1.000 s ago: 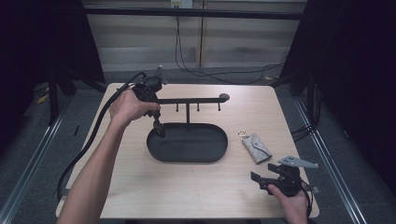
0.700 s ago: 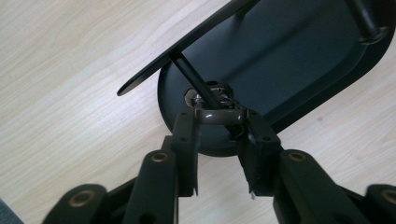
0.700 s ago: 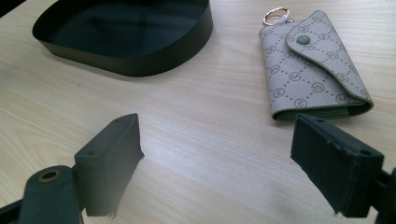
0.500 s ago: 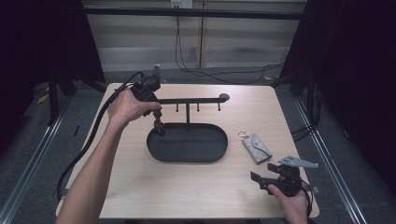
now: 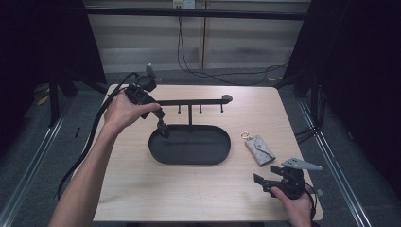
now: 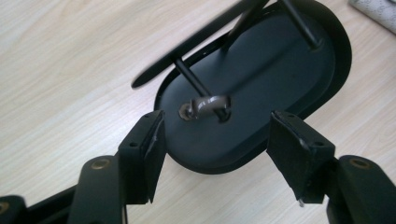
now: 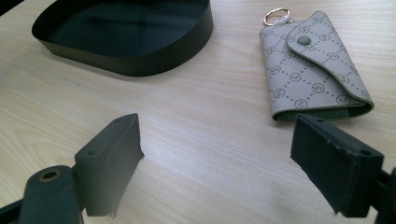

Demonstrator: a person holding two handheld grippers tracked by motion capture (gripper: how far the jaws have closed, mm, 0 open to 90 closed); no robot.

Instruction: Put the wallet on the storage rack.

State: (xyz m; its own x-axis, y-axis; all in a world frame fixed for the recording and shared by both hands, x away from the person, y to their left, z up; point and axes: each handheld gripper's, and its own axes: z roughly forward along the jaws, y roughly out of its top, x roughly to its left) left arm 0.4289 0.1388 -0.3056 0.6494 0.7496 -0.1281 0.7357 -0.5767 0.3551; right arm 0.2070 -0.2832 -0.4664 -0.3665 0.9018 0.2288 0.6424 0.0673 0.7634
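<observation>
A black oval tray [image 5: 189, 161] carries a stand with a horizontal bar [image 5: 194, 101] and short pegs. In the left gripper view, a small grey-brown loop [image 6: 205, 106] sits at the end of one peg over the tray [image 6: 336, 42]. My left gripper [image 5: 163, 130] hovers at the tray's left end. Its jaws have just been opening, and the left gripper [image 6: 212, 135] stands open, its pads clear of the loop beyond them. A grey patterned key pouch [image 5: 260, 149] lies right of the tray. My right gripper [image 5: 265, 174] rests near the front right corner, open and empty [image 7: 215, 144], short of the pouch [image 7: 313, 65].
The tray's rim [image 7: 140, 60] lies ahead and left of the right gripper. A black cable [image 5: 94, 132] trails from the left gripper off the table's left side. Bare wood stretches in front of the tray. Dark frames and floor surround the table.
The left hand has shifted slightly at the tray's left end. The right hand has kept still.
</observation>
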